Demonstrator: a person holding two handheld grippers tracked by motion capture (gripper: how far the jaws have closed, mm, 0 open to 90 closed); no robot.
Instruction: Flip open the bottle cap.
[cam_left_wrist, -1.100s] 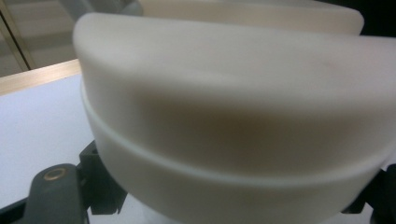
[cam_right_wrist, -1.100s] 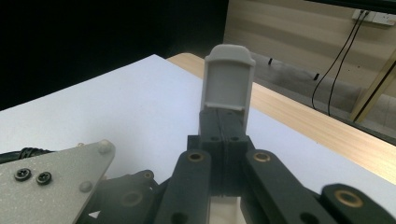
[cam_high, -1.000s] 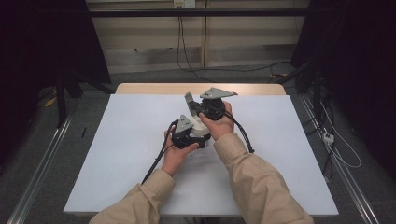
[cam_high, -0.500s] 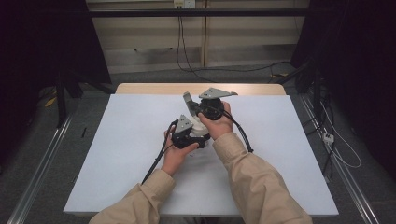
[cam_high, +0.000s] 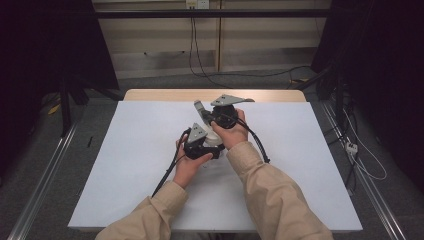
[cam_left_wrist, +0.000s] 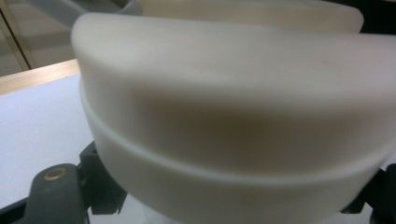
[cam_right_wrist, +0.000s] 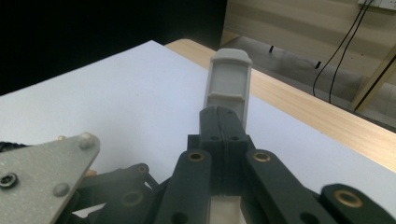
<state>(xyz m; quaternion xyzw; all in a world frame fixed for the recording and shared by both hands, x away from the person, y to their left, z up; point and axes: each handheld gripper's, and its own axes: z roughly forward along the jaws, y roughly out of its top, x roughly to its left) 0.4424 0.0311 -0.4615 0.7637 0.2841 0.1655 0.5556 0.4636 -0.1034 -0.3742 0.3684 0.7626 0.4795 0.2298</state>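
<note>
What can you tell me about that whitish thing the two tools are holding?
The whitish object is smooth, matte, plastic-looking, with a rounded body and a raised band. It is held above the white table between both hands. The left hand-held gripper clamps its rounded part; the right hand-held gripper pinches a flat grey tab.
</note>
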